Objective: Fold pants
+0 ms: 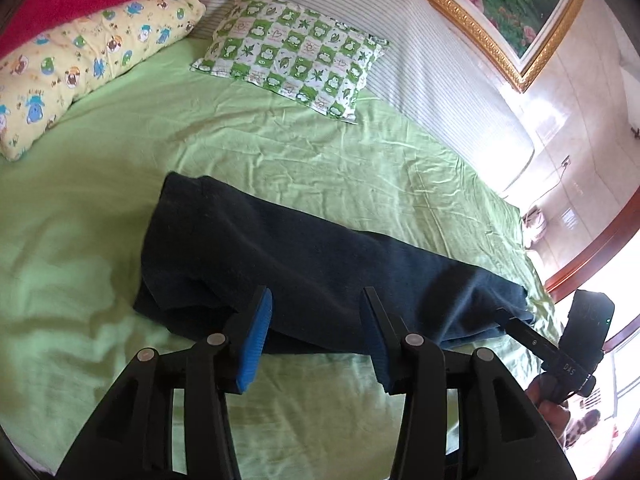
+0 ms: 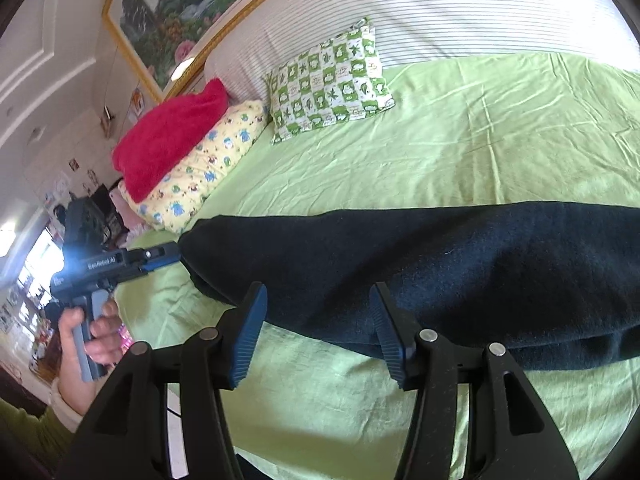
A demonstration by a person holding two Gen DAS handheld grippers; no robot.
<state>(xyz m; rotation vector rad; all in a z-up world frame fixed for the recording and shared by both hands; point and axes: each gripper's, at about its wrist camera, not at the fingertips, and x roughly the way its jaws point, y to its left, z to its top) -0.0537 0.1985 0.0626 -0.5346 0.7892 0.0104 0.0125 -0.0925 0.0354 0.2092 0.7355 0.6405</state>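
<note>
While the dark pants [image 1: 304, 264] lie folded lengthwise on the green sheet [image 1: 280, 152], my left gripper [image 1: 316, 336] and right gripper [image 2: 316, 332] gape empty beside them; crosswise folds likely remain.

Both grippers same build: black plastic linkage arms, triangular cut-outs, round silver pivot pins at the joints. Left gripper [image 1: 316, 336]: ribbed blue pads [image 1: 256, 344] on the inner faces of black fingers. Right gripper [image 2: 318, 334]: same pads [image 2: 246, 340], darker blue, fine ridges. In the right wrist view, the left unit shows side-on: black body, white "GenRebel.AI" lettering, one silver screw, blue strip near the tip, grey handle in the left hand [image 2: 94, 336]. Sleeve [image 2: 28, 432] is olive-green with a cream cuff. In the left wrist view, the right unit has a black box on top, small green light, white lettering, partly unreadable.
</note>
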